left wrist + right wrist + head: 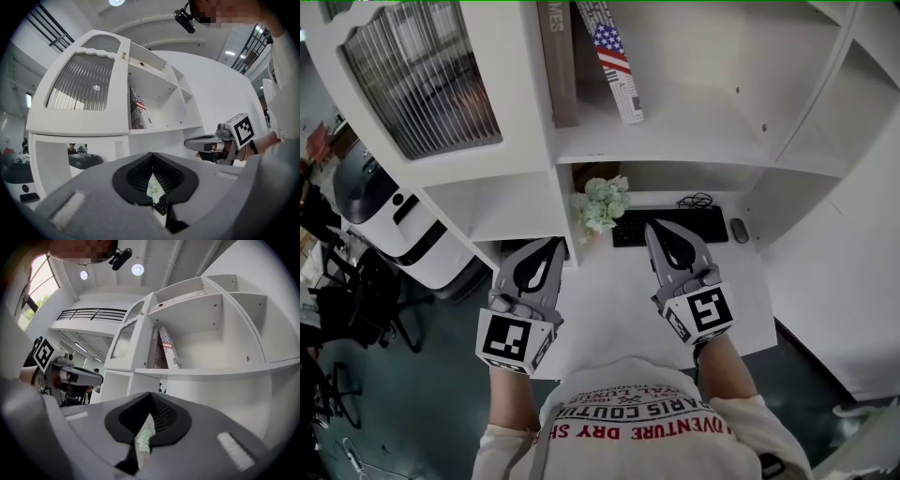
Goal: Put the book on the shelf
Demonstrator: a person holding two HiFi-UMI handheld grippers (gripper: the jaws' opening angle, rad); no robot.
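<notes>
Two books stand on the white shelf (675, 131) above the desk: a brown one (560, 66) upright and a flag-covered one (614, 61) leaning against it. The same flag-covered book (138, 110) shows in the left gripper view, and both show in the right gripper view as books (165, 350). My left gripper (555, 242) and right gripper (654, 225) hover side by side over the desk (609, 300), below the shelf. Both are shut with nothing between the jaws. Each gripper view shows the other gripper: the right gripper (188, 143) and the left gripper (99, 377).
A keyboard (670, 225), a mouse (739, 230) and a pale green flower bunch (600, 204) sit at the back of the desk. A ribbed glass cabinet door (422, 80) is at the upper left. A white machine (403, 230) and dark chairs (356, 300) stand on the floor to the left.
</notes>
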